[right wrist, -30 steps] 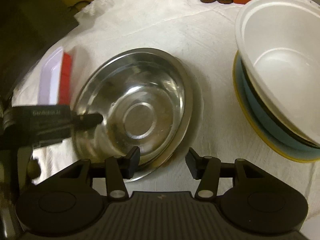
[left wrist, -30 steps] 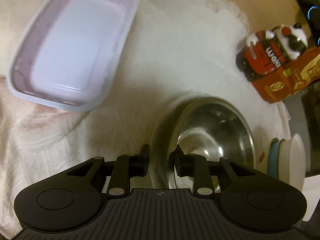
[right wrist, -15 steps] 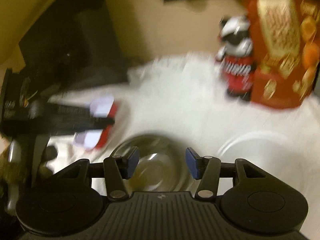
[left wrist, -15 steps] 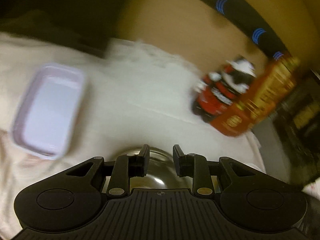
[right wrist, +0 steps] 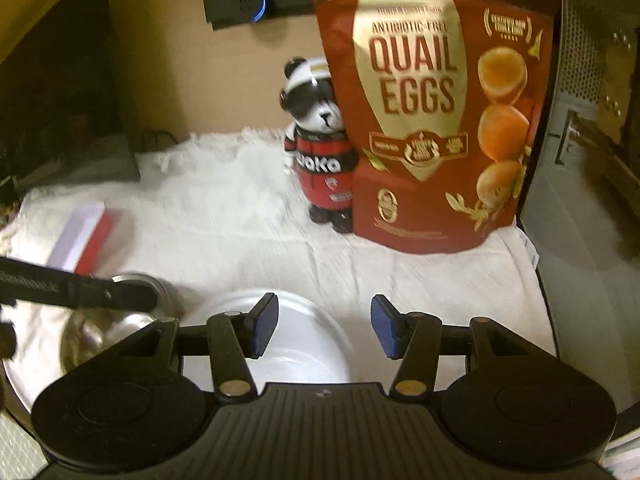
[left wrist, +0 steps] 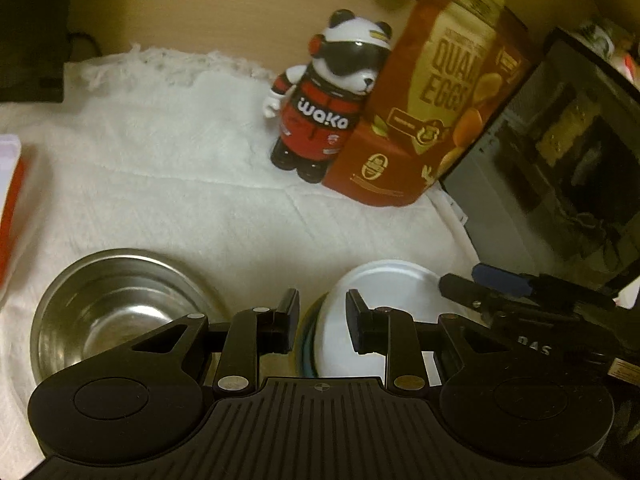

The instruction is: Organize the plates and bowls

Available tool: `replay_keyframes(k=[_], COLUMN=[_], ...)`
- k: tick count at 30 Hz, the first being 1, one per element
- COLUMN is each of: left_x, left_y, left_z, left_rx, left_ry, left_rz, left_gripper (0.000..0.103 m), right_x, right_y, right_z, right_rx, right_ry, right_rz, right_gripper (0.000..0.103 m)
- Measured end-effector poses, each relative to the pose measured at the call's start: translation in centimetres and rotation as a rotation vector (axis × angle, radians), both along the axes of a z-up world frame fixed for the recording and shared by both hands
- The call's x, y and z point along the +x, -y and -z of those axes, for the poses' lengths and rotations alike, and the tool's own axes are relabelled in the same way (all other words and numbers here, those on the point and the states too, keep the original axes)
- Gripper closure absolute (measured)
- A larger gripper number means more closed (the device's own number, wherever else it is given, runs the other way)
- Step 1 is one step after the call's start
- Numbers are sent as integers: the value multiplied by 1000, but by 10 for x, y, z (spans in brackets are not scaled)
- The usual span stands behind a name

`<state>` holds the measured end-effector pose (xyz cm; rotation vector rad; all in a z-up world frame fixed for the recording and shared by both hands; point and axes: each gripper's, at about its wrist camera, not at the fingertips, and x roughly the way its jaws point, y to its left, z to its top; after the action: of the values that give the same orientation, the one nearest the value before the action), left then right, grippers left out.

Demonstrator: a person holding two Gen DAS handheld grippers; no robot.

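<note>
A steel bowl [left wrist: 116,304] sits upright on the white cloth [left wrist: 180,184], low and to the left in the left wrist view. To its right is a white bowl [left wrist: 384,300], nested in a blue bowl over a yellow plate whose edges show between the left fingers. My left gripper [left wrist: 322,320] hangs open above the gap between steel bowl and stack, holding nothing. My right gripper [right wrist: 324,328] is open above the white bowl [right wrist: 296,336], also holding nothing. Each gripper shows in the other's view: the right gripper [left wrist: 468,284] and the left gripper [right wrist: 132,298] over the steel bowl [right wrist: 100,328].
A panda figure [left wrist: 324,96] and a red quail-egg pouch [right wrist: 432,112] stand at the back of the cloth. A red and white container [right wrist: 84,236] lies at the left. A dark appliance [left wrist: 560,160] borders the right side. A beige wall rises behind.
Both grippers have risen and drawn back from the bowls. The left fingers, earlier astride the steel bowl's rim, now hang clear of it. The views have tilted up toward the panda and pouch.
</note>
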<state>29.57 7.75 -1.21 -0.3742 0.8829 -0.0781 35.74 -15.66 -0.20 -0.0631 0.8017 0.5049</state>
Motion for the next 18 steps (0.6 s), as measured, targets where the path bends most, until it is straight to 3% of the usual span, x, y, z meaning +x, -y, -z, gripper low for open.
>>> replay_keyframes(k=[6, 14, 18], left_x=[1, 6, 12], left_y=[15, 18, 16], left_z=[12, 35, 43], left_rx=[55, 43, 45], left_ry=[-60, -150, -180], left_rz=[-44, -76, -97], left_gripper=[74, 74, 65], right_x=[3, 5, 12], right_y=[10, 23, 24], right_z=[21, 45, 54], right_rx=[2, -23, -35], right_ry=[-64, -124, -141], right_rz=[-11, 19, 22], right_gripper=[52, 52, 51])
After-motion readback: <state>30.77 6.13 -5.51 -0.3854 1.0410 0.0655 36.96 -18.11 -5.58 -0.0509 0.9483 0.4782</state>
